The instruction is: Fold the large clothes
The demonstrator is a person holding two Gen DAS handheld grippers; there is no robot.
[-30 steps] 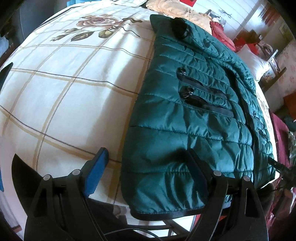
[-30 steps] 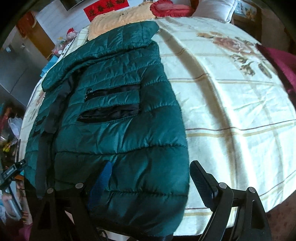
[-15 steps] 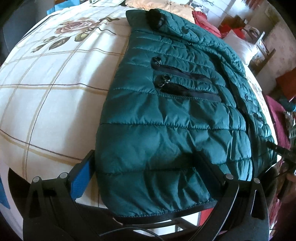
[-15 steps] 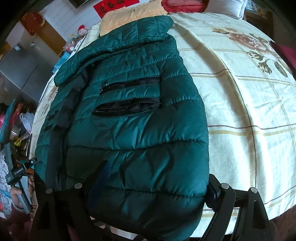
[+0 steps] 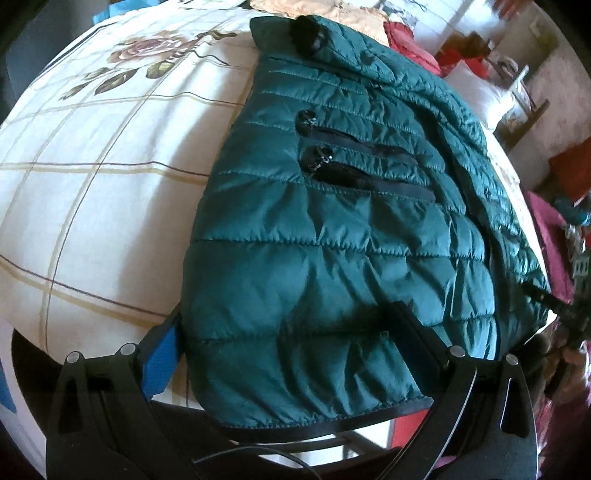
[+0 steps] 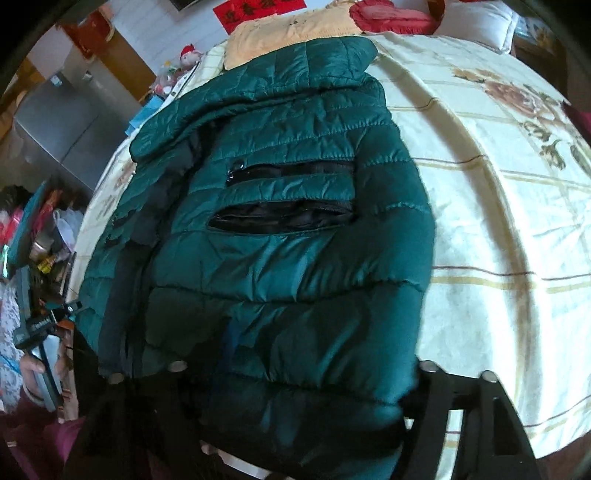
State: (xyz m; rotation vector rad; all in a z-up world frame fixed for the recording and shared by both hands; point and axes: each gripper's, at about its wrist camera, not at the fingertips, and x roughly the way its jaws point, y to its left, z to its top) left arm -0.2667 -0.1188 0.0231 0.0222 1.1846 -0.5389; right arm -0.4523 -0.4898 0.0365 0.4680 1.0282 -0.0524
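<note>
A dark green quilted jacket (image 5: 332, 236) with black zip pockets lies spread on a bed, its hem toward me; it also shows in the right wrist view (image 6: 280, 229). My left gripper (image 5: 288, 332) is open, its jaws wide apart on either side of the jacket's left hem corner, blue pad at the left edge. My right gripper (image 6: 314, 369) is open, its jaws straddling the right hem corner, with the fabric lying over the left finger. Neither is closed on the cloth.
The bed has a cream checked sheet (image 5: 92, 177) with rose prints. Pillows and red cushions (image 6: 388, 14) lie at the head. A cluttered stand and grey cabinet (image 6: 55, 122) are to the left. A person's hand with a device (image 6: 40, 354) is at the lower left.
Both grippers moved forward onto the jacket's hem. The left one shifted right until its jaws straddle the hem corner. The right one shifted right so the fabric fills the gap between its jaws.
</note>
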